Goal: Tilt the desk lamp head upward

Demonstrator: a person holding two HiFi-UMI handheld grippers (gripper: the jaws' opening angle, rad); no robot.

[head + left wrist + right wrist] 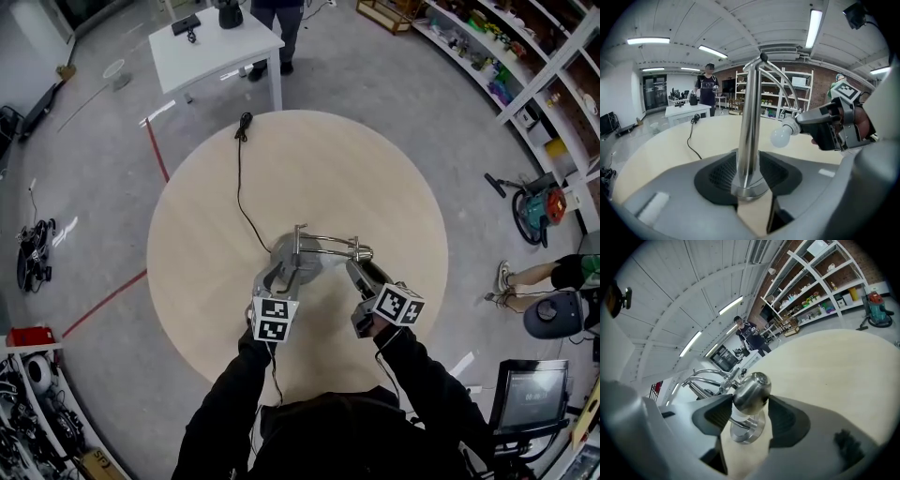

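Note:
A chrome desk lamp stands on the round wooden table (375, 178), its base (286, 255) near the front. My left gripper (281, 272) (750, 176) is open, and the upright pole (750, 122) stands between the jaws just above the base, with neither pad pressing on it. An arched arm leads right to the lamp head (361, 253) (751, 391) with its white bulb (780, 136). My right gripper (363, 274) (750, 416) is shut on the chrome lamp head, with both pads against it. The left gripper view shows the right gripper (834, 124) behind the bulb.
The lamp's black cord (239, 178) runs across the table to the far edge. Beyond stand a white table (214, 47) and a person (277, 28). Shelves (525, 56) line the right wall, with a vacuum cleaner (534, 211) and a seated person (553, 272) below them.

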